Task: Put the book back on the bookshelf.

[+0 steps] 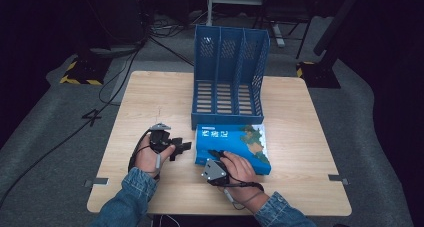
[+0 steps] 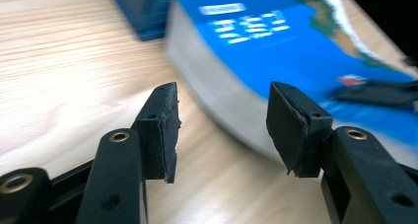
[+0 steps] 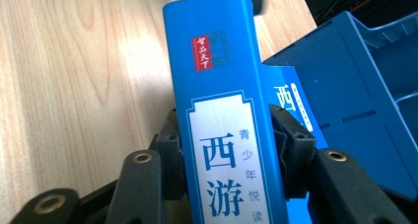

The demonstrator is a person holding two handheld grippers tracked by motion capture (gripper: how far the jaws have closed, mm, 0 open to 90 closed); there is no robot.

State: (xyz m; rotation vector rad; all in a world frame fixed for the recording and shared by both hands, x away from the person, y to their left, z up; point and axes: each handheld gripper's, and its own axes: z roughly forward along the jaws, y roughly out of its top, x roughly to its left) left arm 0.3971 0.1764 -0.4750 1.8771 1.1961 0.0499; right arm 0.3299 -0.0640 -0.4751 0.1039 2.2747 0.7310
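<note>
A thick blue book [image 1: 235, 142] lies flat on the wooden table [image 1: 150, 97], just in front of a blue file holder [image 1: 230, 77]. My right gripper [image 1: 216, 156] is at the book's near left corner. In the right gripper view its pads press both sides of the book's spine [image 3: 222, 110], so the right gripper [image 3: 226, 150] is shut on it. My left gripper [image 1: 181, 149] sits just left of the book. In the left gripper view the left gripper [image 2: 222, 128] stands open with nothing between its pads, facing the book's page edge [image 2: 222, 95].
The file holder [image 3: 355, 95] has three upright slots and stands at the table's far middle. Cables run over the grey floor [image 1: 50, 137] to the left. Bare wood [image 1: 300, 127] lies right of the book.
</note>
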